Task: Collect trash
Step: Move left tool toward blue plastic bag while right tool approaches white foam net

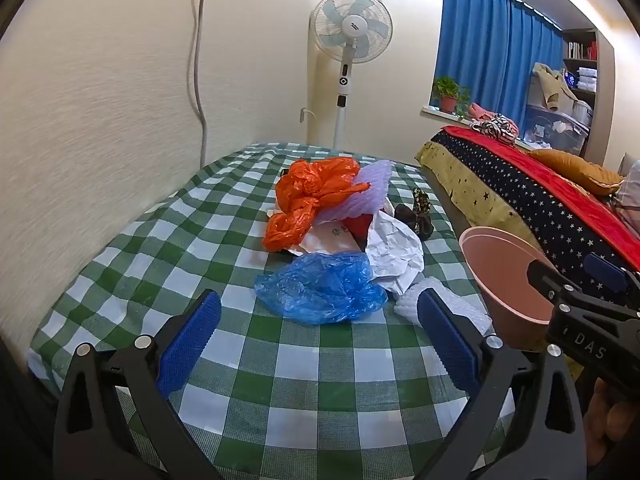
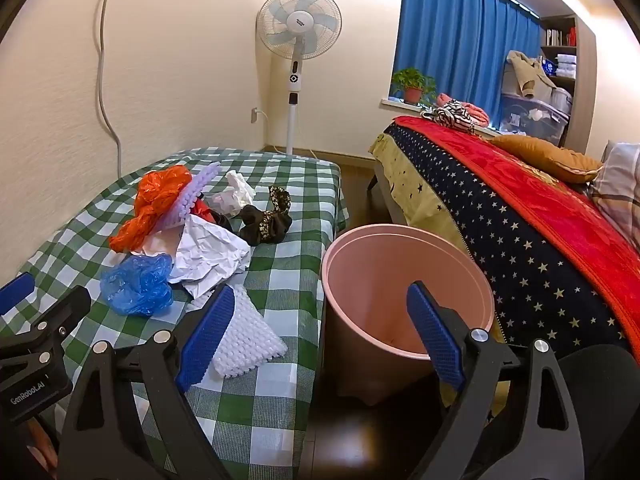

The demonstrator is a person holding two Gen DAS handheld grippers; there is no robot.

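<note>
A pile of trash lies on the green checked table point(image 1: 132, 256): an orange plastic bag point(image 1: 308, 196), a blue plastic bag point(image 1: 324, 286), crumpled white paper point(image 1: 396, 256), a purple foam sheet point(image 1: 372, 192) and white bubble wrap point(image 2: 248, 336). My left gripper point(image 1: 320, 312) is open and empty, just in front of the blue bag. My right gripper point(image 2: 320, 312) is open and empty, above the near rim of a pink bin point(image 2: 404, 280) that stands on the floor beside the table. The bin point(image 1: 504, 276) also shows in the left wrist view.
A dark patterned cloth point(image 2: 272, 220) and white tissue point(image 2: 240, 188) lie behind the pile. A bed with a starred and red blanket point(image 2: 540, 232) stands right of the bin. A standing fan point(image 2: 298, 32) is at the far wall.
</note>
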